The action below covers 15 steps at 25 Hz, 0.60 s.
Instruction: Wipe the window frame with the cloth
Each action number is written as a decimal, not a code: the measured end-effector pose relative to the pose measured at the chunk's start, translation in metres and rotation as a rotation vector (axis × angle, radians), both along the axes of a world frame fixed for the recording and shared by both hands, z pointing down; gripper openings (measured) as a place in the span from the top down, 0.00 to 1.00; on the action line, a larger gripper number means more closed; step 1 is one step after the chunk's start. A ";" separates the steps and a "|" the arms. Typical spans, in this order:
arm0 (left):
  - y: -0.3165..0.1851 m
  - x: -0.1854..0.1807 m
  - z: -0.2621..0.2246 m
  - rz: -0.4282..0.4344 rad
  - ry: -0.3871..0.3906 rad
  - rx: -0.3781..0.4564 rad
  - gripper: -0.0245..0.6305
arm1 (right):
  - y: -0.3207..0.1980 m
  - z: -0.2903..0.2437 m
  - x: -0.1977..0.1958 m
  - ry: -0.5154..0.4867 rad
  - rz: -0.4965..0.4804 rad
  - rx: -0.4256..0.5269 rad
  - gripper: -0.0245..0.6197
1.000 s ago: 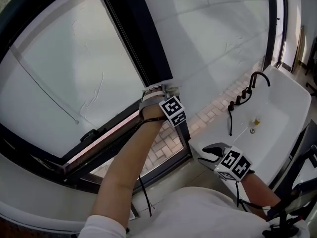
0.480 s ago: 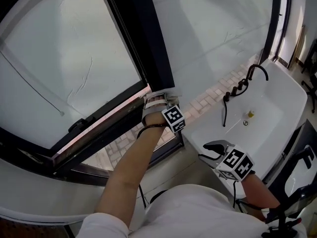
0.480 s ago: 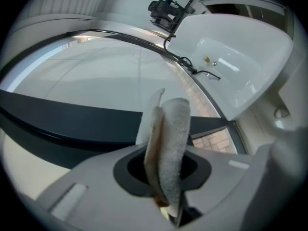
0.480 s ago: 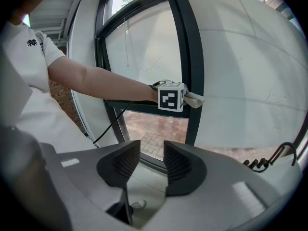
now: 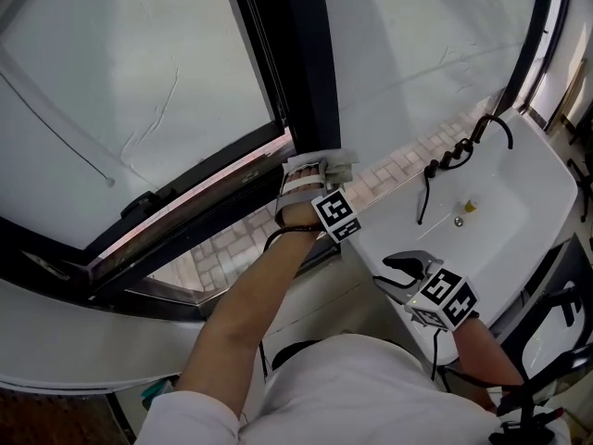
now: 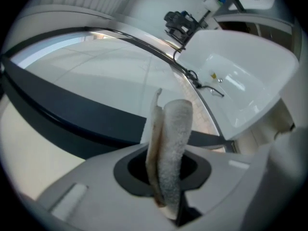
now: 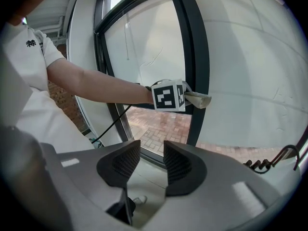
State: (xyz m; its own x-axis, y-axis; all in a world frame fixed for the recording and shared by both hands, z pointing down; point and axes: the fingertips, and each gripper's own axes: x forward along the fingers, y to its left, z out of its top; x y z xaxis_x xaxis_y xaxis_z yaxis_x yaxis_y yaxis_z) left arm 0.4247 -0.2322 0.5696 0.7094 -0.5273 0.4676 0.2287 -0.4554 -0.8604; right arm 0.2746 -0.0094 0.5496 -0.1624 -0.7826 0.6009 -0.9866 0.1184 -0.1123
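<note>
Overhead, the head view showed the left gripper [image 5: 308,171] holding the cloth [image 5: 332,161] at the dark window frame [image 5: 301,72], with the right gripper [image 5: 405,269] beside the white basin [image 5: 528,202]. The left gripper view showed jaws clamped on the folded cloth. The right gripper view showed jaws apart, nothing between them.

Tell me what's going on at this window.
A person works at the window with a handheld gripper in each hand. The left gripper is shut on a folded cloth, held up at the dark window frame near its lower end. The right gripper hangs open and empty lower down, near the white basin.
</note>
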 end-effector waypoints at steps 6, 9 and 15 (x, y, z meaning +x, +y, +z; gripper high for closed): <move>0.034 -0.003 -0.020 0.001 0.238 -0.393 0.82 | -0.006 0.004 -0.013 0.011 -0.055 -0.025 0.73; 0.019 -0.012 -0.016 -0.053 0.336 -0.531 0.82 | -0.007 0.001 -0.018 0.022 -0.069 -0.031 0.73; -0.033 -0.054 -0.004 -0.205 0.474 -0.680 0.83 | -0.005 0.006 -0.023 0.028 -0.064 -0.068 0.73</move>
